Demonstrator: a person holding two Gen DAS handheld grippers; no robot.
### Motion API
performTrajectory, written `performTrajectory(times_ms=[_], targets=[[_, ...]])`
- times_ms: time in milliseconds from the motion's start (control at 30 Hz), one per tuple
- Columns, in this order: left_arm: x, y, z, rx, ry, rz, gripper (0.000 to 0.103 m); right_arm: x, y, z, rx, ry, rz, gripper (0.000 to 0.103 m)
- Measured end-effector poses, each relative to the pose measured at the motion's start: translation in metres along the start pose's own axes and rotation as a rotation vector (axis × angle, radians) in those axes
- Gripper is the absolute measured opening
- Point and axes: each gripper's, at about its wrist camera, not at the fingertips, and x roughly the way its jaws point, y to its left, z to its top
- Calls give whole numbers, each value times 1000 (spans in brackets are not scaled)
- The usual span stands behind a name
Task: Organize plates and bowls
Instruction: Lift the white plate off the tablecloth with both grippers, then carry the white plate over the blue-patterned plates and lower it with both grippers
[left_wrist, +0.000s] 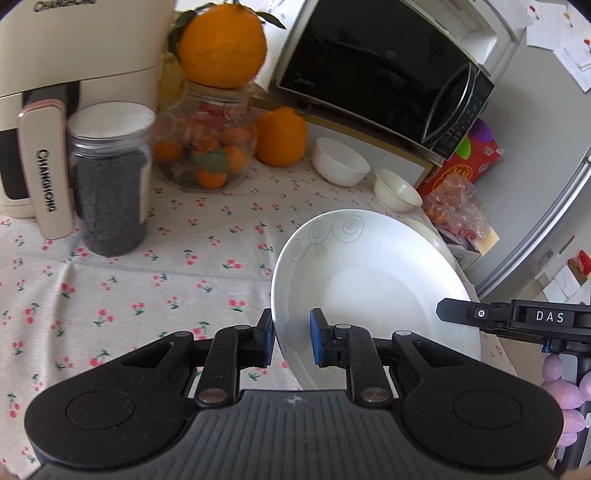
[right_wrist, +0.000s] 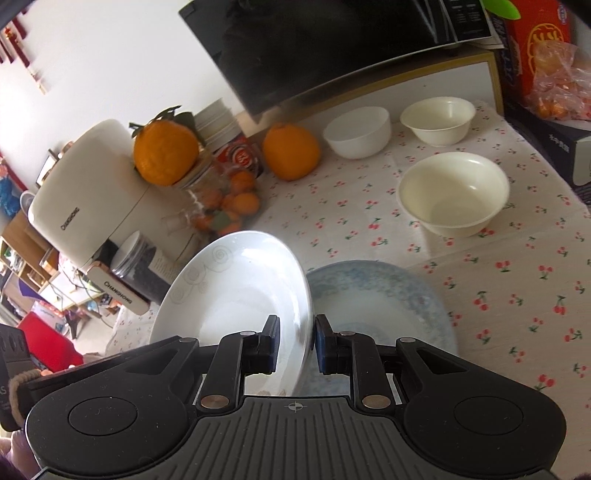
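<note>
Both grippers hold one white plate with grey swirls tilted above the cherry-print tablecloth. My left gripper is shut on its near left rim. My right gripper is shut on the opposite rim of the same plate; one of its fingers shows at the right of the left wrist view. A blue-mottled plate lies flat on the cloth just under and right of the held plate. A large cream bowl stands beyond it, with a white bowl and a smaller cream bowl further back.
A black microwave stands at the back. At the left are a cream appliance, a dark-filled jar and a glass jar of small oranges topped by a big orange. A red box and a bag crowd the right edge.
</note>
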Motion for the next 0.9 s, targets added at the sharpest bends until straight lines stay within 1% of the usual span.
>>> performTrajectory(times_ms=[600, 900], targets=[[28, -32, -7, 48, 61, -18, 18, -13, -39, 0, 42, 17, -58, 20], [35, -44, -12, 111, 72, 16, 18, -7, -53, -10, 55, 71, -83, 20]])
